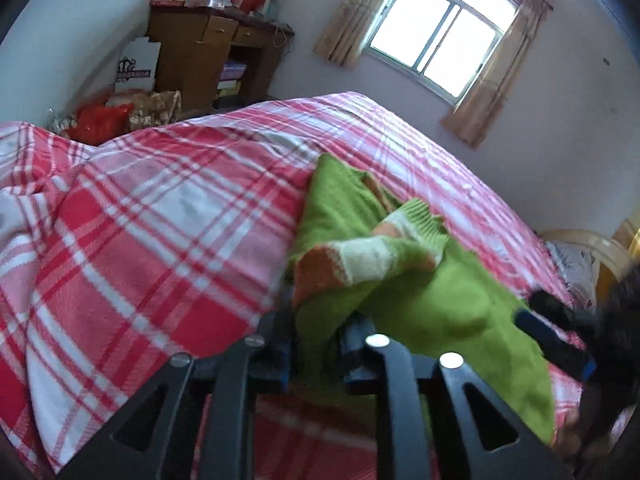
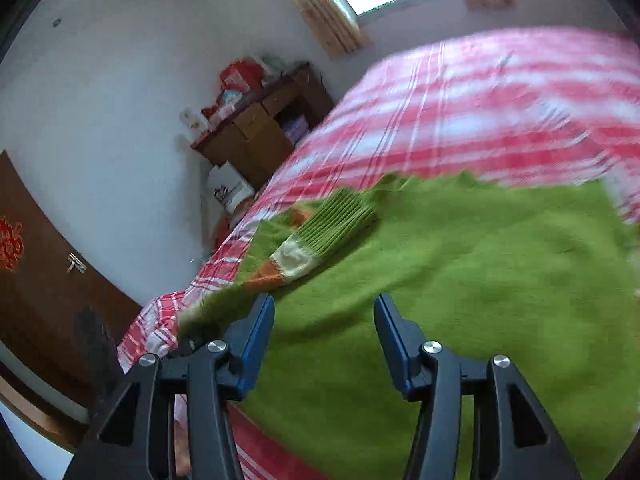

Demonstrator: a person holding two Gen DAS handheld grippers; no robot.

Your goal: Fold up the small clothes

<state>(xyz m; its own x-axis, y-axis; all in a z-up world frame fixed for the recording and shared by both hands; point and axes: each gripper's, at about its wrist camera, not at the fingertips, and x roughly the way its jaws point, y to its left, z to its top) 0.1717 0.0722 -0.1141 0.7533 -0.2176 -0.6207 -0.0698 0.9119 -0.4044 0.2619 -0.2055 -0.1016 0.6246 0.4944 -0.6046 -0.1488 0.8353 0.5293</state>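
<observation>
My left gripper (image 1: 316, 344) has green knit bunched between its blue pads, and the fabric fills the narrow gap, so I read it as pinching an edge of the green sweater (image 1: 400, 280). Blur keeps me from judging how firm that pinch is. My right gripper (image 2: 324, 340) stands with its jaws well apart and nothing between them, poised over the flat body of the sweater.

The sweater lies on the red plaid blanket (image 1: 140, 220), toward the bed's near edge, with one sleeve laid across the body: its ribbed cuff (image 2: 344, 220) and the cream and orange bands (image 2: 288, 260) sit at about ten o'clock from my right gripper.

My worry is the one-sided hold. If I pull with the left while the right is free, the knit can drag, the sleeve can slide off the body and the fold goes crooked. A shallow pinch could also slip on this soft fabric. The loose blanket may ride up with the garment.

The left view shows the bunched edge in the pads and my right gripper at four o'clock, beside the sweater's edge. The right view alone shows how smooth and flat the broad body lies, plus a door (image 2: 40, 280) at nine o'clock.
</observation>
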